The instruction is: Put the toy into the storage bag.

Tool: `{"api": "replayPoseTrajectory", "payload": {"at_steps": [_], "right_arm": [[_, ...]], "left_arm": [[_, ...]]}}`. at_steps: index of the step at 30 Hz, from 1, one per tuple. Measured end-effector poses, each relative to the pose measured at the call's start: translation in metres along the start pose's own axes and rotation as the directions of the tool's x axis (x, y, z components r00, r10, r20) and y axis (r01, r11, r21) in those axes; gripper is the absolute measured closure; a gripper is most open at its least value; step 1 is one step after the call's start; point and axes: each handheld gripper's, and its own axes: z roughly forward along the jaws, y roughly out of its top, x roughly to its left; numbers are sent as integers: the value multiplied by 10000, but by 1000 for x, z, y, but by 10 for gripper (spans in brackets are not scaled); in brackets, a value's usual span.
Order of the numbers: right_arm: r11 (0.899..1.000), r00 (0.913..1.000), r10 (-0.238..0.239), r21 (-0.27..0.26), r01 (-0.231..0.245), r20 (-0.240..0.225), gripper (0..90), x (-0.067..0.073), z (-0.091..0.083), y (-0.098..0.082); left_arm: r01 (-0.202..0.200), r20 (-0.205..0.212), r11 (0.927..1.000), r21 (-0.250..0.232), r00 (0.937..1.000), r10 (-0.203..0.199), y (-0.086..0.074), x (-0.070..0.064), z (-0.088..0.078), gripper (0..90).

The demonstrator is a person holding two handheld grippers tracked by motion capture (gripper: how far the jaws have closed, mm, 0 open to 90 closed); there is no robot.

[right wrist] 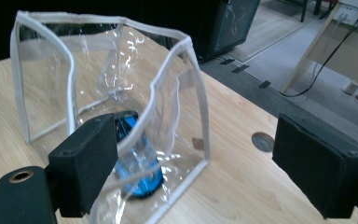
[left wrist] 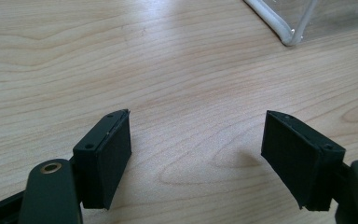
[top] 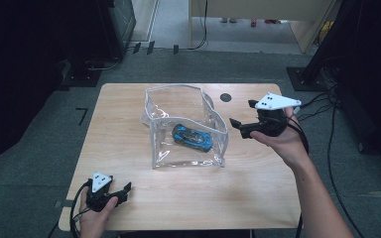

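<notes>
A clear plastic pouch (top: 213, 115) with white trim stands open-topped in the middle of the wooden table (top: 124, 119). A blue toy car (top: 192, 137) lies on its bottom. My right gripper (top: 242, 113) hovers just right of the pouch, its jaws open and pointing at the pouch's side. In the right gripper view, the pouch wall (right wrist: 186, 51) and the car (right wrist: 140, 177) sit ahead of the open right gripper (right wrist: 196, 163), with nothing between the pads. My left gripper (top: 125, 191) rests open at the table's front left; its view shows the left gripper (left wrist: 198, 154) over bare wood and a pouch corner (left wrist: 284, 32).
A round dark hole (top: 225, 97) is set in the tabletop behind the pouch, right of centre. Cables (top: 335, 148) trail over the floor at the right. Dark equipment (top: 114, 25) stands beyond the far left corner, and a light wooden desk (top: 258, 10) stands further back.
</notes>
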Motion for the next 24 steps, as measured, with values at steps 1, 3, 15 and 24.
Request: {"api": "replayPoseTrajectory", "payload": {"at_steps": [1,3,15,24], "right_arm": [[10000,10000,-13,8,13,55,140,0,-2,-3],[10000,9997,4,28,-5,228,139,0,-7,-11],[9982,9931,598,38,-605,1008,73,-6,-32,-71],[9938,9841,1063,166,-1097,1421,72,-13,-47,-113]], "left_arm": [[1,-6,10000,-5,10000,-1,0,0,0,245],[-7,-16,10000,-3,10000,7,0,0,0,245],[-37,-55,10000,26,10000,38,0,-1,0,245],[-60,-74,10000,47,10000,60,0,-1,0,245]]}}
